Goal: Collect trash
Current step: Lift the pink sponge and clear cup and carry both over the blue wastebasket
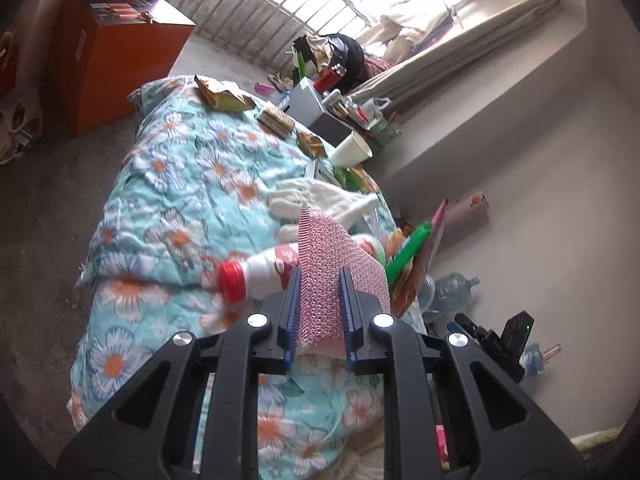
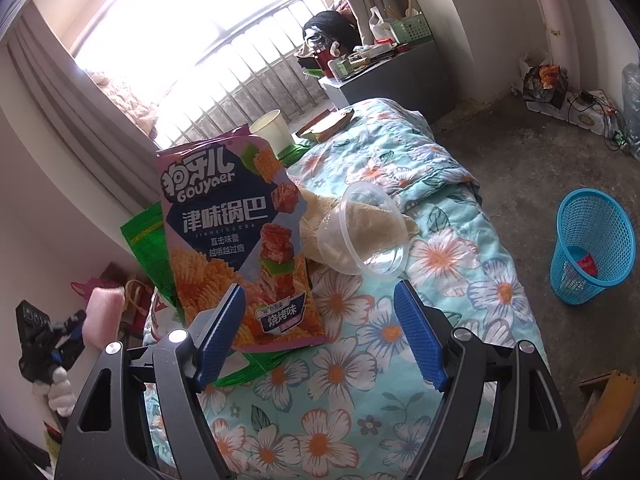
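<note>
My left gripper [image 1: 319, 280] is shut on a pink foam net sleeve [image 1: 328, 268] and holds it above the flowered quilt [image 1: 168, 200]. Behind it lie a white bottle with a red cap [image 1: 256, 276] and a white glove [image 1: 320, 200]. My right gripper [image 2: 320, 300] is open over the quilt [image 2: 360, 360]. A pink-and-blue snack bag [image 2: 240, 240] stands just ahead of its left finger [image 2: 220, 328], on green wrappers [image 2: 150, 248]. A clear plastic cup [image 2: 360, 232] lies on its side ahead. The pink sleeve and the left gripper show at far left [image 2: 104, 312].
A blue mesh trash basket [image 2: 592, 248] stands on the floor at right. A paper cup [image 1: 352, 148] and gold wrappers [image 1: 224, 94] lie further along the bed. An orange box [image 1: 112, 60] stands on the floor. A cluttered desk [image 2: 384, 60] is by the window.
</note>
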{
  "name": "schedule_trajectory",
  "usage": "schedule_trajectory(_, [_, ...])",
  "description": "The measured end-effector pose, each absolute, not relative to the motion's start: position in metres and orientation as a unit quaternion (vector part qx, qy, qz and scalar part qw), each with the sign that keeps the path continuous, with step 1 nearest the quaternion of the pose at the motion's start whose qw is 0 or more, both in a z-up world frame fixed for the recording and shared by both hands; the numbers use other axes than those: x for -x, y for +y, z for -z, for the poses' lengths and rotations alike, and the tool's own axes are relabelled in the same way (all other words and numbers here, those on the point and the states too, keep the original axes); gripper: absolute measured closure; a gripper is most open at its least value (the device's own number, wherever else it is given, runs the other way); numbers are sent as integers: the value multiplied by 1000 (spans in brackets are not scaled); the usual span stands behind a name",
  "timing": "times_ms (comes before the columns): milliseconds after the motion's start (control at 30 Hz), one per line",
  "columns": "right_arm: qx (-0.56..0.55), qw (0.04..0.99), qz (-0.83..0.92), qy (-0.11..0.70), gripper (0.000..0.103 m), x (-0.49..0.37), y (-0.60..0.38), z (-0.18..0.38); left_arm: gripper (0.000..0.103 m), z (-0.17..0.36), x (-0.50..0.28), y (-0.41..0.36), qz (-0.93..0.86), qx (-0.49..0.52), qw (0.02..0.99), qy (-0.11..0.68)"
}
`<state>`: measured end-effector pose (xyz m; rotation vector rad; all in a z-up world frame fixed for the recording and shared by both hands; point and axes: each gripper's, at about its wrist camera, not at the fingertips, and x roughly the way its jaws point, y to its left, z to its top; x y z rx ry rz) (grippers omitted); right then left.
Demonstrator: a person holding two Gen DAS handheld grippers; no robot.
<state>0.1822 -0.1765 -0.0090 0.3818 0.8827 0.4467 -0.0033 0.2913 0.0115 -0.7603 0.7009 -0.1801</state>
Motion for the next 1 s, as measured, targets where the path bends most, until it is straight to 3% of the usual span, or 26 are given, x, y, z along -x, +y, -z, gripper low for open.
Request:
schedule_trajectory(367, [-198, 859, -207, 424, 28, -183, -182, 12, 86, 70, -15, 234, 85, 337, 830, 436])
schedule_trajectory(667, [-194, 862, -201, 422, 29, -221, -178, 16, 86, 86, -27, 235, 83, 334, 826, 446])
schedule_trajectory(733, [-185, 862, -200, 428, 40, -232, -172, 20, 86, 87, -24, 236, 86, 337, 826, 444])
schedule_trajectory(867, [-173, 859, -199, 439, 51, -246, -165, 29, 86, 91, -21, 239, 89, 348, 823, 440])
schedule_trajectory(1000, [-168, 851, -206, 453, 75, -251, -160, 36, 86, 96, -19, 244, 92, 361, 818, 439])
